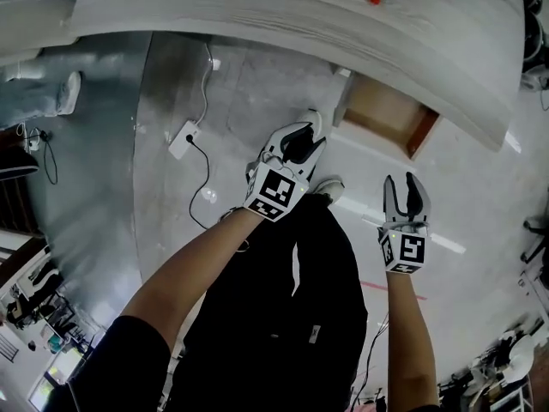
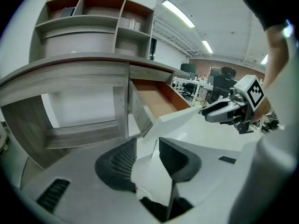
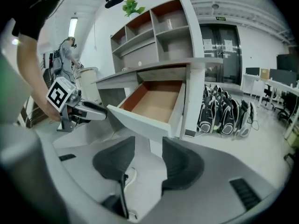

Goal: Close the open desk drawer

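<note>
Closest to the head camera, both bare forearms reach forward and down over the person's black trousers (image 1: 283,316), one set of tongs per hand. The left tongs (image 1: 307,136) (white-and-black, square-marker cube behind the jaws) sit further ahead, rolled a bit sideways. The right tongs (image 1: 401,183) (same build) hang nearer the body and aim at the drawer. Both sets stand wide apart and empty. Each gripper view shows only floor and drawer between the dark pads.

Next out is the open desk drawer (image 3: 156,101), reddish-brown wood inside with a white front panel (image 3: 140,122). It's pulled well out from under the table, beside the knee space. Left tongs are near its left front corner, right tongs near its right. As far as I can tell, neither touches the panel.

Beyond that: light grey wood-grain table (image 1: 257,15) with a grey cubby shelf unit (image 2: 93,22) on top.

My read on the step: approach, push not started. The next move calls for tips set flat on the white front panel, then a straight, level push along the runners. Pushing one corner alone could rack the drawer, so both sides or mid-panel looks safer.
</note>
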The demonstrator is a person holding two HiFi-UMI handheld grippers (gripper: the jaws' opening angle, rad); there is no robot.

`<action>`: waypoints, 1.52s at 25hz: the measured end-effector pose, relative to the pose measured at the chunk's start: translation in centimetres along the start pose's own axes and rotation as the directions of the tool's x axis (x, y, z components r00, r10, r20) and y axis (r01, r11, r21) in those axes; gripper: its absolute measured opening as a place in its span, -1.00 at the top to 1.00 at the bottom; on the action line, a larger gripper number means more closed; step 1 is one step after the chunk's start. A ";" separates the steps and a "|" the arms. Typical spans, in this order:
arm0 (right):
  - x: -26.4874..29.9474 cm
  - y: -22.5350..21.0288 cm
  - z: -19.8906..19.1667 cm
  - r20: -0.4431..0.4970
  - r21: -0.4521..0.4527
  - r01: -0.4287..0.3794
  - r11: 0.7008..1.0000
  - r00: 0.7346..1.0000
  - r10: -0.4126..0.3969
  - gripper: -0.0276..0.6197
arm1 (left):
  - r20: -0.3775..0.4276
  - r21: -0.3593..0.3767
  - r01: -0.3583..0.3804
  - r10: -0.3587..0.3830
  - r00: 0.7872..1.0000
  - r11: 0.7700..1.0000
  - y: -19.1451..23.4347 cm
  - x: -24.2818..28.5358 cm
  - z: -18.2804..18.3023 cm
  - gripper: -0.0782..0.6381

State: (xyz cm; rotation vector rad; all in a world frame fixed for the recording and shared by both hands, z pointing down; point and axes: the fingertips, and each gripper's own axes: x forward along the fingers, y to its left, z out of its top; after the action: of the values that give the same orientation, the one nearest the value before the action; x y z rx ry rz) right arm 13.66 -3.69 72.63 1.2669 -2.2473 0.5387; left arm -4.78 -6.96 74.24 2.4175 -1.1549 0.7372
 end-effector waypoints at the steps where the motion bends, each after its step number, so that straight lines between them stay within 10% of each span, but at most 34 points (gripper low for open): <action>1: 0.1 -0.3 -0.3 -0.001 0.001 0.015 1.000 1.000 -0.015 0.36 | -0.007 0.011 0.002 -0.002 1.000 1.000 0.2 0.4 -0.3 0.37; 24: 5.8 -3.8 -1.1 -0.028 0.036 0.035 0.999 0.999 -0.034 0.28 | -0.033 0.161 0.054 -0.049 0.998 0.985 -0.2 6.1 -0.3 0.33; 38: 5.6 -3.5 -0.9 -0.038 0.063 0.059 0.996 0.998 -0.057 0.29 | -0.045 0.110 0.059 -0.055 0.997 0.992 -0.6 6.0 -0.3 0.40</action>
State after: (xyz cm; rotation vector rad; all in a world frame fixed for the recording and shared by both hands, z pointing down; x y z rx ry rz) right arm 14.42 -8.63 77.06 1.3387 -2.1724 0.6122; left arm -1.25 -10.05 77.97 2.5025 -1.0500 0.8511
